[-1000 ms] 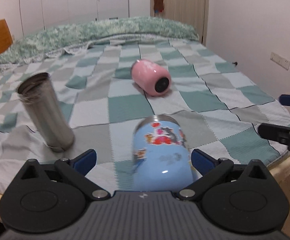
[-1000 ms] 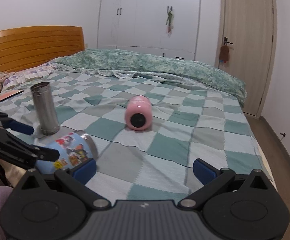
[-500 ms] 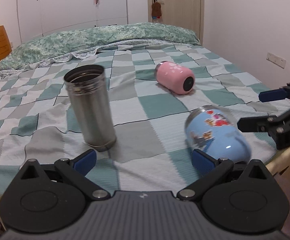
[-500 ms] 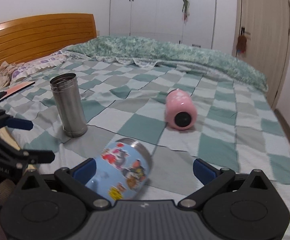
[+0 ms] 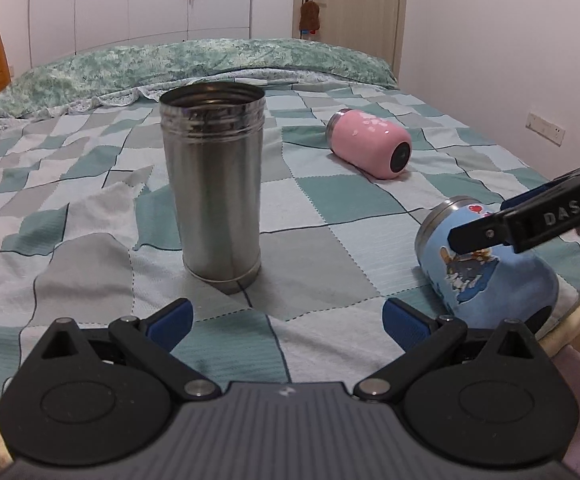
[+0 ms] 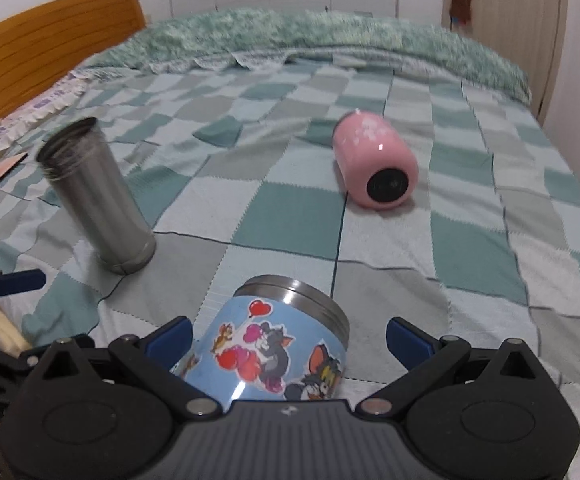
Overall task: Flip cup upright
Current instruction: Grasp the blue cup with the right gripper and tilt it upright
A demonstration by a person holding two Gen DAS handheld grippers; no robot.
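Note:
A blue cartoon-sticker cup [image 6: 274, 344] lies on its side near the bed's front edge, steel rim pointing away. It also shows in the left wrist view [image 5: 485, 272]. My right gripper [image 6: 288, 336] is open with its jaws on either side of this cup, not closed on it. My left gripper [image 5: 286, 318] is open and empty, facing a tall steel cup [image 5: 214, 184] that stands upright. A pink cup [image 5: 369, 148] lies on its side farther back, base toward me.
All cups rest on a bed with a green, grey and white checked quilt [image 5: 329, 204]. A wooden headboard [image 6: 42, 48] is at the left, a door [image 5: 353, 12] and wardrobes behind. The bed's edge runs just below the blue cup.
My right gripper has moved in over the blue cup, which now sits between its jaws. My left gripper has swung left, so the steel cup is now centred ahead of it.

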